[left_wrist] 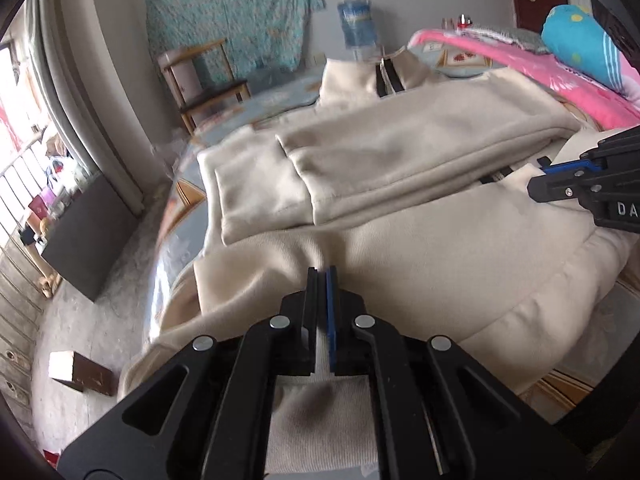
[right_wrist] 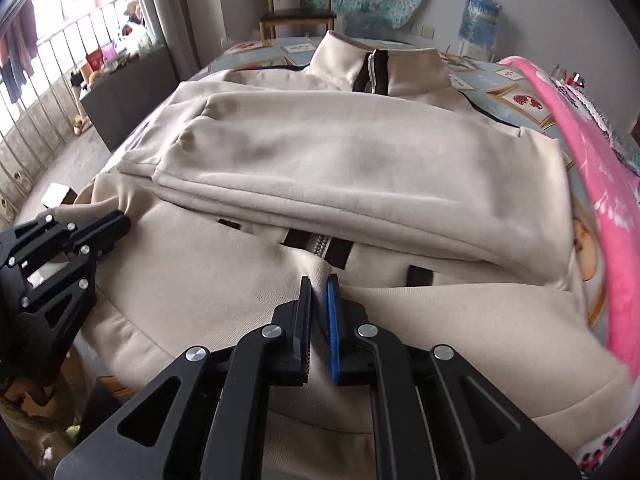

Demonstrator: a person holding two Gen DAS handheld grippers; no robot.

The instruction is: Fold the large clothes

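Note:
A cream zip-up jacket (left_wrist: 400, 152) lies spread on the bed, collar at the far end, both sleeves folded across its chest (right_wrist: 320, 160). My left gripper (left_wrist: 322, 274) is shut on a pinched ridge of the jacket's lower body near the hem. My right gripper (right_wrist: 320, 282) is shut on a fold of cream fabric just below the black zipper strip (right_wrist: 320, 246). In the left wrist view the right gripper (left_wrist: 534, 190) comes in from the right edge. The left gripper (right_wrist: 120, 220) shows at the left of the right wrist view, resting on the jacket's lower corner.
A pink blanket (right_wrist: 592, 184) and a blue pillow (left_wrist: 580, 40) lie along the bed's right side. A wooden chair (left_wrist: 200, 80) and a water bottle (left_wrist: 358, 24) stand beyond the bed. A dark cabinet (left_wrist: 88, 236) and a small box (left_wrist: 80, 372) are on the floor at left.

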